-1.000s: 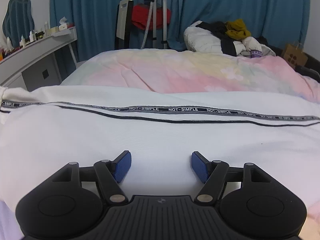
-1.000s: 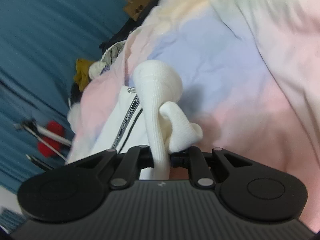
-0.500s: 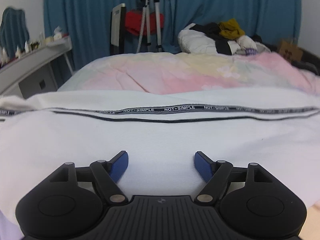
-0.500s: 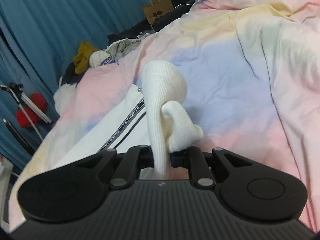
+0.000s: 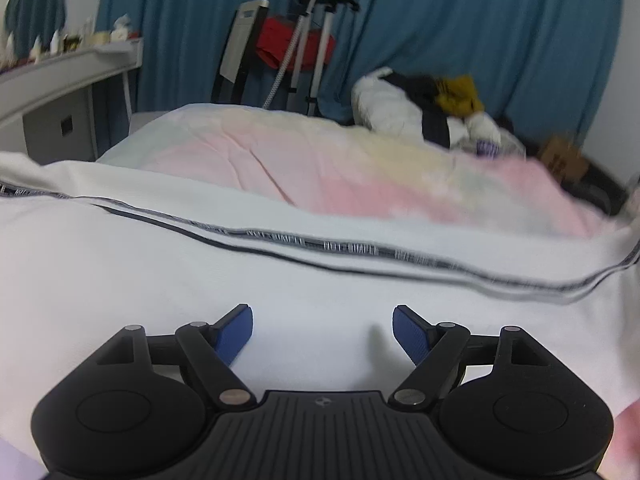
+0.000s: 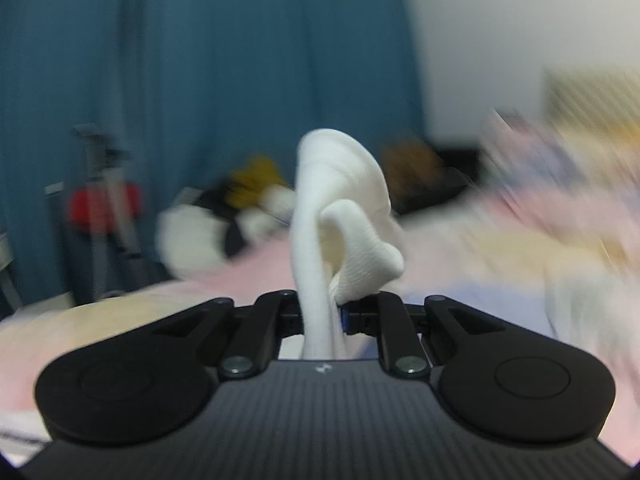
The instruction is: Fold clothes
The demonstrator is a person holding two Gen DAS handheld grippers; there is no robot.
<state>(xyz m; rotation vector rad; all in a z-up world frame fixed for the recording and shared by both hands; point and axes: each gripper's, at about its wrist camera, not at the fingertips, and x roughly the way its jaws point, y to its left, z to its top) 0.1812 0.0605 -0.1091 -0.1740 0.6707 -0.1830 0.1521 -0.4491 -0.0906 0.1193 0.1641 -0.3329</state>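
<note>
A white garment (image 5: 168, 272) with a black lettered stripe (image 5: 352, 250) lies spread across the pastel bed. My left gripper (image 5: 322, 330) is open just above the white cloth, its blue pads (image 5: 234, 334) apart and empty. My right gripper (image 6: 322, 314) is shut on a bunched ribbed white end of the garment (image 6: 340, 208), which stands up between the jaws. The right wrist view is blurred by motion.
A pastel pink and yellow duvet (image 5: 320, 164) covers the bed. A pile of clothes (image 5: 424, 112) lies at its far end before a blue curtain (image 5: 460, 32). A tripod (image 5: 316, 36), a red item and a grey desk (image 5: 60, 92) stand at the left.
My right gripper has swung up and around with the white cloth end; its view now faces the curtain instead of the duvet. The garment's right side has lifted. My left gripper stayed open.
</note>
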